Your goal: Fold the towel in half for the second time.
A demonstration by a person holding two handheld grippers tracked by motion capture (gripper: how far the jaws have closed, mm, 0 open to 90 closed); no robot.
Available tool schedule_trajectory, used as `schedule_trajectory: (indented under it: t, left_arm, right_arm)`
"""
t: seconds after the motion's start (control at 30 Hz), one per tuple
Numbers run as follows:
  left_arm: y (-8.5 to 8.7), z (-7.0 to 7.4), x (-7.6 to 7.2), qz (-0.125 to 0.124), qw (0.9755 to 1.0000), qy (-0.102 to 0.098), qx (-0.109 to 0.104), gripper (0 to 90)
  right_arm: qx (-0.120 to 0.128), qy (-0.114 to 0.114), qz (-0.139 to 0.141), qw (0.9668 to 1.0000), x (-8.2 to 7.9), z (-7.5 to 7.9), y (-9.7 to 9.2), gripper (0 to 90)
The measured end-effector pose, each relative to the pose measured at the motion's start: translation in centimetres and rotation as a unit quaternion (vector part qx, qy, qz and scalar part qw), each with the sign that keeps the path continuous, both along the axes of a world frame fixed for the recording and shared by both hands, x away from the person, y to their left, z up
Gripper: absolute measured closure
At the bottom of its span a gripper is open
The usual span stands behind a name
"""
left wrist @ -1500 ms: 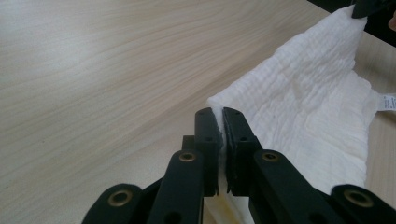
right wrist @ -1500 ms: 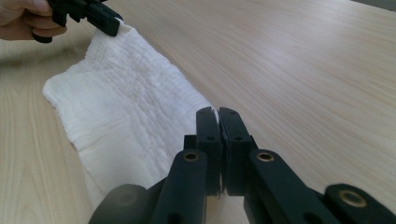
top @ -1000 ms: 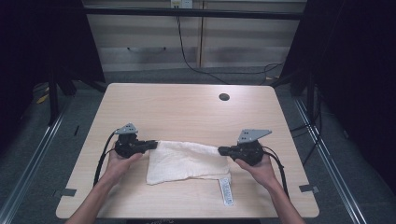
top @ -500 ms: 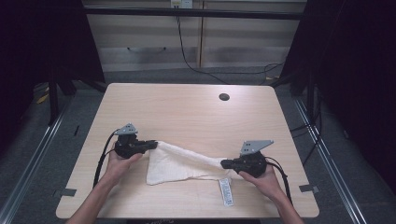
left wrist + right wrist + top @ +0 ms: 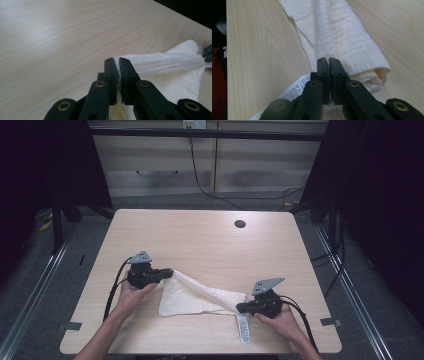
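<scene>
Pinching down on the cloth (image 5: 200, 297) at both ends, my jaws are closed on fabric on each side. In the left gripper view I see the left gripper (image 5: 117, 75) with white weave caught between its two black jaws, a rolled band of cloth (image 5: 165, 63) running away from them toward the far tip of the other gripper at the frame's right edge. In the right gripper view the right gripper (image 5: 329, 72) has its jaws clamped together on the near corner of the cloth (image 5: 337, 32), which stretches away from them as a long folded roll, with a printed care label (image 5: 295, 91) lying flat just beside the jaws.

From the high view, the left gripper (image 5: 167, 274) holds the cloth's upper left corner and the right gripper (image 5: 241, 308) holds its lower right corner, so a twisted ridge of fabric runs diagonally between them while the rest of the cloth lies spread on the table (image 5: 210, 240). The label (image 5: 243, 330) trails from the cloth's right end toward the near table edge. A dark round hole (image 5: 240, 224) sits well beyond the cloth, near the far edge. My left hand (image 5: 131, 292) and right hand (image 5: 280, 317) each wrap a gripper body.
</scene>
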State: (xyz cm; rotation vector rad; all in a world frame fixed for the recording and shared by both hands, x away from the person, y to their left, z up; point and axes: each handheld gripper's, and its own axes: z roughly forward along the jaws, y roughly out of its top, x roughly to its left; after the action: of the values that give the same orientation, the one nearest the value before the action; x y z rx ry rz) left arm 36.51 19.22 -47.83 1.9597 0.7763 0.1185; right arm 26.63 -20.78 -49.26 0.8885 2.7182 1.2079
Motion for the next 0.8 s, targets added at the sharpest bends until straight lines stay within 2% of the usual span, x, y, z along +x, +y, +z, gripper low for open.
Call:
schedule_trajectory:
  t: [0.03, 0.1, 0.13, 0.27, 0.43, 0.53, 0.57, 0.67, 0.8]
  left_arm:
    - [-0.2, 0.0, 0.0, -0.001, 1.0, 0.0, 0.0, 85.4]
    - [-0.3, 0.0, -0.1, -0.001, 1.0, -0.001, 0.0, 85.4]
    - [-0.3, 0.0, 0.0, -0.003, 1.0, -0.002, -0.002, 85.3]
    - [-0.7, 0.4, 0.1, -0.008, 0.9999, -0.008, -0.001, 85.2]
    - [-2.1, 2.0, 0.7, -0.014, 0.9993, -0.021, -0.027, 85.2]
    - [-2.4, 2.5, 1.0, -0.015, 0.999, -0.025, -0.035, 85.2]
    - [-2.6, 2.7, 1.0, -0.018, 0.9989, -0.028, -0.034, 85.2]
    - [-3.1, 3.1, 0.4, -0.03, 0.9982, -0.042, -0.031, 85.2]
    - [-3.0, 3.0, -0.4, -0.046, 0.9976, -0.047, -0.021, 85.2]
  right_arm:
    - [-0.007, -0.002, 0.001, 1.0, 0.1, -0.1, 0.0, 88.2]
    - [-0.01, 0.007, 0.0, 0.9999, 0.1, -0.3, 0.1, 88.2]
    - [-0.007, 0.014, -0.01, 0.9998, 0.3, -0.4, -0.1, 88.4]
    - [-0.015, 0.008, -0.026, 0.9995, 0.8, -0.3, -0.5, 88.5]
    - [-0.016, 0.007, -0.069, 0.9974, 2.2, -0.4, -1.9, 88.6]
    - [-0.023, 0.0, -0.077, 0.9967, 2.6, -0.4, -2.3, 88.6]
    - [-0.023, -0.001, -0.088, 0.9959, 3.0, -0.4, -2.7, 88.6]
    - [-0.019, -0.001, -0.097, 0.9951, 3.1, -0.5, -3.1, 88.6]
    - [-0.018, 0.0, -0.1, 0.9948, 3.0, -0.5, -3.1, 88.6]
